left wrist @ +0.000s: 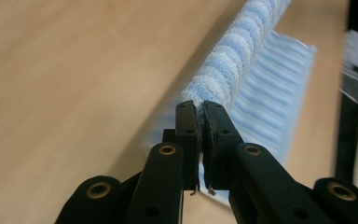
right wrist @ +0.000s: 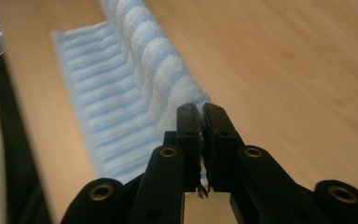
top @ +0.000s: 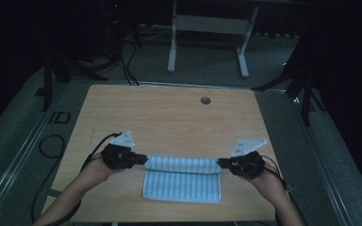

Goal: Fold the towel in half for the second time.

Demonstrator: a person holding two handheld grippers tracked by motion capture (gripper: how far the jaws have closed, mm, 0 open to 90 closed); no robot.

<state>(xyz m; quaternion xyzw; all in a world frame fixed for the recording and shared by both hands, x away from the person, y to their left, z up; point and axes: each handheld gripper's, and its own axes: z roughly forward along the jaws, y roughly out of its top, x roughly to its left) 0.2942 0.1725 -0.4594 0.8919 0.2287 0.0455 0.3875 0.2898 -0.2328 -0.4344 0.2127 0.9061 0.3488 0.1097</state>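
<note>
A blue-and-white striped terry towel (top: pixel 183 175) lies on the light wooden table (top: pixel 169 113) at six o'clock, its far edge lifted. The left gripper (top: pixel 143 159) and right gripper (top: pixel 219 163) each clamp a corner.

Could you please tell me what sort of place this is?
Probably a dim recording lab: a bare light wooden table, black cables on the grey carpeted floor, and black stand legs around it.

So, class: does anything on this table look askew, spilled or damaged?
Nothing stands out. The striped towel lies square on the table, its far edge lifted evenly between the left gripper and right gripper.
</note>
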